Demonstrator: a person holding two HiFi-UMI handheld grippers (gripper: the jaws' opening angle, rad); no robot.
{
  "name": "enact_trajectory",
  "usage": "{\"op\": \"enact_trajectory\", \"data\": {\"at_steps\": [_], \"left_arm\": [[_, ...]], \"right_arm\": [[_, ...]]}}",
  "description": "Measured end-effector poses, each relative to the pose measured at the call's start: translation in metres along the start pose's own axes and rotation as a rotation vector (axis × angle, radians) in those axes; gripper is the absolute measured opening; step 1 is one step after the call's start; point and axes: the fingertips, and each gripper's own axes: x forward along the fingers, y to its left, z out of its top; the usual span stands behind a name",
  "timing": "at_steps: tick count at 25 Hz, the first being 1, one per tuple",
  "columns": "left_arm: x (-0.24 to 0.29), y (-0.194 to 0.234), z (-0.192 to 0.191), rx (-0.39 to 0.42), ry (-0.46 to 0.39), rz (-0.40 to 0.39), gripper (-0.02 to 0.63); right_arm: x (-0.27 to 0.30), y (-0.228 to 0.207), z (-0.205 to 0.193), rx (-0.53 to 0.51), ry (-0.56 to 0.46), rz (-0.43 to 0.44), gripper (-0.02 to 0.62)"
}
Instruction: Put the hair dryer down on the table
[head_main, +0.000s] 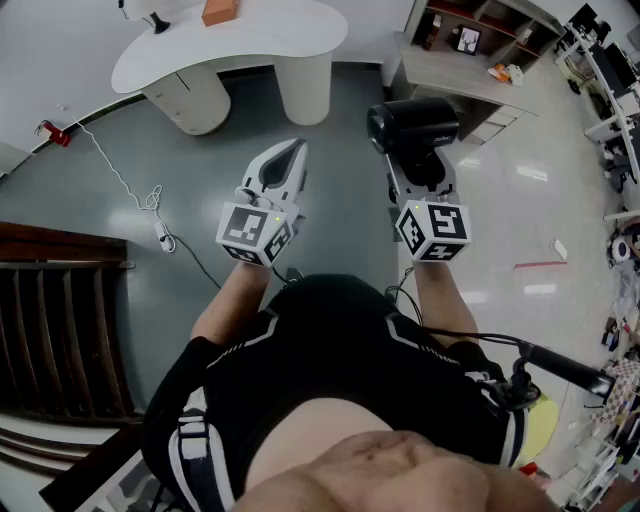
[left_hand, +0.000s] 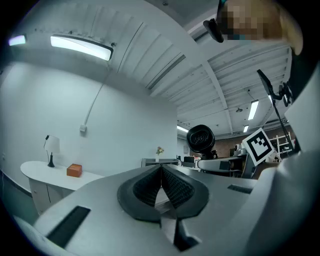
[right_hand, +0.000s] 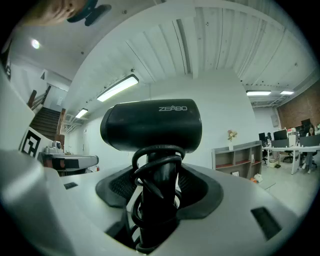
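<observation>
Right gripper (right_hand: 157, 196) is clamped on the handle of the hair dryer (right_hand: 152, 125), cord (right_hand: 156, 156) coiled round it, the dryer up in the air over the grey floor (head_main: 335, 120). Left gripper (left_hand: 161, 175) has its jaws together, nothing between them. The white table (head_main: 300, 30) stands well ahead, with what looks like an orange box (head_main: 218, 12) on it.

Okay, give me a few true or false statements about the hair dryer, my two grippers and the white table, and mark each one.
1. The right gripper is clamped on the handle of the hair dryer. True.
2. The left gripper holds something. False: its jaws are together with nothing between them.
3. The hair dryer lies on the white table. False: it is held up over the floor, apart from the table.
4. An orange box sits on the white table. True.
5. The cord is wound around the handle. True.
</observation>
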Motion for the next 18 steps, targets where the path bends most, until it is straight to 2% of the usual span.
{"op": "enact_trajectory", "data": {"at_steps": [18], "left_arm": [[-0.004, 0.021, 0.000, -0.007, 0.003, 0.008, 0.032]], "right_arm": [[0.017, 0.011, 0.000, 0.046, -0.001, 0.012, 0.265]]}}
